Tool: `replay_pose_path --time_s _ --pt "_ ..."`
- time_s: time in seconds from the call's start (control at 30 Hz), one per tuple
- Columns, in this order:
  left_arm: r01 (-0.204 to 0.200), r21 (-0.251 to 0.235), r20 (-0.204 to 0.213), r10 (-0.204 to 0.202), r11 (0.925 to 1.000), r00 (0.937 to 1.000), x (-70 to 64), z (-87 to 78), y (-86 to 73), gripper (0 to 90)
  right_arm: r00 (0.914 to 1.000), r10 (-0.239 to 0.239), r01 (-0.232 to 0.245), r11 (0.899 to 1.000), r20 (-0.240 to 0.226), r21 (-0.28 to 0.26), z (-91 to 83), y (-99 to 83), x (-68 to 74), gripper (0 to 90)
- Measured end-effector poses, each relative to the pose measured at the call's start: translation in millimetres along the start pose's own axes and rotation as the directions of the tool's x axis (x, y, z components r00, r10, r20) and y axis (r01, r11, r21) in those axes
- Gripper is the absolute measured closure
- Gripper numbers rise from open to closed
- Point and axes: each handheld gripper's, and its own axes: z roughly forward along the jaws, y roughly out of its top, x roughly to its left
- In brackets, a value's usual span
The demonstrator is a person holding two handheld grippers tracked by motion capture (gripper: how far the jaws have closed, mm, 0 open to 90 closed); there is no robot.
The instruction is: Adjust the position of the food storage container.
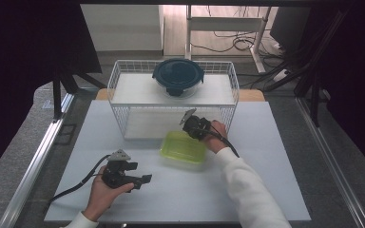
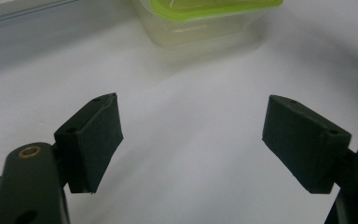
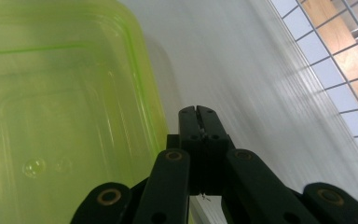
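The worktop (image 1: 266, 190) is a pale, matte white sheet set in a dim room, with dark screens to either side and loose cables on the floor beyond its far edge. A white wire basket (image 1: 123, 76) stands on the far half of the worktop; on its upper shelf sits a round container with a dark blue lid (image 1: 177, 76). The right gripper (image 1: 190, 124) is held just in front of the basket's near wall, directly above the far edge of a lime-green lidded container (image 1: 183, 147). In the right gripper view its jaws are pressed together with nothing between them, the tips hanging over bare worktop just beside the container's lid (image 3: 65, 93), whose rounded corner lies immediately to their left; the basket's wire mesh (image 3: 335, 60) runs off to the right of the tips. The left gripper (image 1: 140, 173) is held low over the near part of the worktop, well apart from the right gripper. In the left gripper view its jaws are spread wide and empty, with bare worktop between them, and the lime-green lidded container (image 2: 205, 18) lies ahead of them, beyond their tips and untouched. That container's clear body rests flat on the worktop.
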Motion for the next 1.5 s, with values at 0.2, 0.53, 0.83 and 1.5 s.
replay_pose_path --time_s 0.2,0.53,0.83,1.5 --pt "-0.008 0.004 -0.013 0.009 1.0000 0.9999 0.2 0.2 -0.4 19.1 0.9988 -0.039 0.039 0.999 -0.030 0.000 -2.7 1.5 7.2 89.3" --pt "-0.003 -0.014 -0.025 0.003 0.9999 0.9997 3.1 -5.1 0.0 19.4 0.9928 -0.092 0.090 0.996 -0.077 -0.024 -5.2 7.8 23.9 89.3" --pt "0.033 -0.040 -0.033 -0.034 0.9987 0.9989 14.3 -13.2 -1.3 19.9 0.9823 -0.146 0.140 0.988 -0.117 -0.059 -7.9 13.3 42.3 89.3" --pt "0.028 -0.051 -0.057 -0.031 0.9983 0.9979 15.9 -17.4 -0.5 19.9 0.9753 -0.172 0.153 0.979 -0.139 -0.134 -22.9 13.4 80.2 89.3"
